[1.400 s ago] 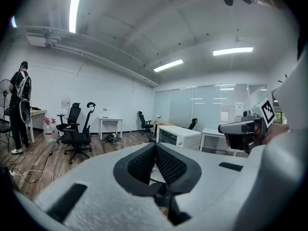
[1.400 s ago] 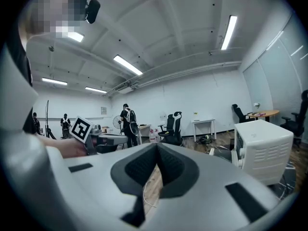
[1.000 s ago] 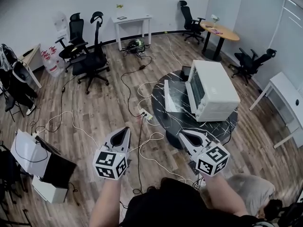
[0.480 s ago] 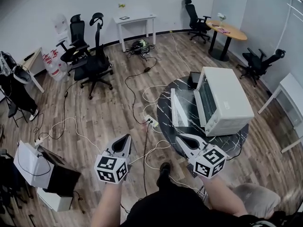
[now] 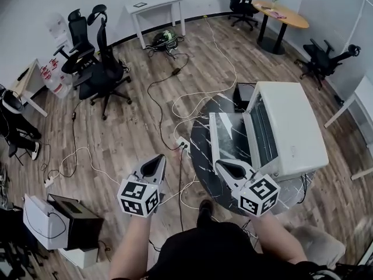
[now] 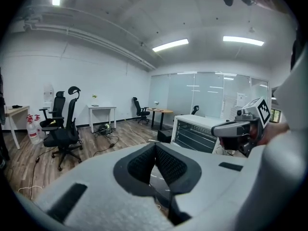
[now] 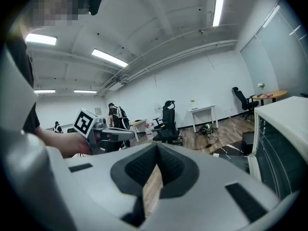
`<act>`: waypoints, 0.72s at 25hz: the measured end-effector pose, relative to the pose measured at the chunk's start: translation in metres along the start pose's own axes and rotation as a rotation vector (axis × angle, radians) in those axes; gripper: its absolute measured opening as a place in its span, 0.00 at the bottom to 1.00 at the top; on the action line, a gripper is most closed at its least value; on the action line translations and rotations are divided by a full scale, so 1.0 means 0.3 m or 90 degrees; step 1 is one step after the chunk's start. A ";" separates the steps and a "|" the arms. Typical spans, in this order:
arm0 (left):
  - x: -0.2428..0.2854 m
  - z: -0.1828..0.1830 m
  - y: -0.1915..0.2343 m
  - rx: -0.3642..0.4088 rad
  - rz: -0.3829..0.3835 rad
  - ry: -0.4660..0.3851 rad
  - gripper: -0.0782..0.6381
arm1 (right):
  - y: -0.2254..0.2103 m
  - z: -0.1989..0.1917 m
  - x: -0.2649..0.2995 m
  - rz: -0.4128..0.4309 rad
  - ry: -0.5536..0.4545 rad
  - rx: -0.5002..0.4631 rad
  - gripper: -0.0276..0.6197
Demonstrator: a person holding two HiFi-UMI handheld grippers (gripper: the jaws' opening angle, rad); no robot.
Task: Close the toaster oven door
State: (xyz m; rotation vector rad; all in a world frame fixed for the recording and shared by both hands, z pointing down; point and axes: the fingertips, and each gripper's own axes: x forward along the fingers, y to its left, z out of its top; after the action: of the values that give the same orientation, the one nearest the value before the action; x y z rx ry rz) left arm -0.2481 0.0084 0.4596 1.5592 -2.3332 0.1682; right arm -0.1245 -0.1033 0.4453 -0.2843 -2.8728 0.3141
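A white toaster oven stands on a round black marble table. Its glass door is folded down flat, towards the left of the head view. My right gripper is shut and empty, hovering over the table's near rim just short of the door's near corner. My left gripper is also shut and empty, over the floor left of the table. In the left gripper view the oven's open front shows beyond the shut left gripper. The right gripper view has the oven at its right edge, past the right gripper.
Cables and a power strip lie on the wood floor beside the table. Office chairs stand at the back left, with a white desk behind. A round wooden table is at the back right. Boxes sit on the floor at the left.
The person has walked up to the table, so the oven is larger and nearer. Both grippers moved forward with the person and stayed shut. The right one now reaches the table's rim.
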 end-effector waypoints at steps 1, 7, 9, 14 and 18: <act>0.040 0.017 0.009 0.002 -0.007 0.000 0.12 | -0.027 0.006 0.024 0.000 0.004 0.003 0.05; 0.228 0.080 0.046 0.006 -0.059 -0.003 0.12 | -0.146 0.034 0.117 -0.017 0.015 0.009 0.05; 0.287 0.088 0.050 0.009 -0.083 -0.001 0.12 | -0.190 0.037 0.130 -0.037 0.015 0.018 0.05; 0.467 0.101 0.058 0.023 -0.168 0.018 0.12 | -0.300 0.037 0.167 -0.118 0.015 0.039 0.05; 0.580 0.118 0.066 0.042 -0.241 0.042 0.12 | -0.350 0.026 0.218 -0.181 0.005 0.097 0.05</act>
State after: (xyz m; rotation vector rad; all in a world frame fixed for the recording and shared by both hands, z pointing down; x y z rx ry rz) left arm -0.3338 -0.1461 0.4861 1.9598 -1.9565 0.2019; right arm -0.2062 -0.1913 0.4764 0.1495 -2.8102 0.4702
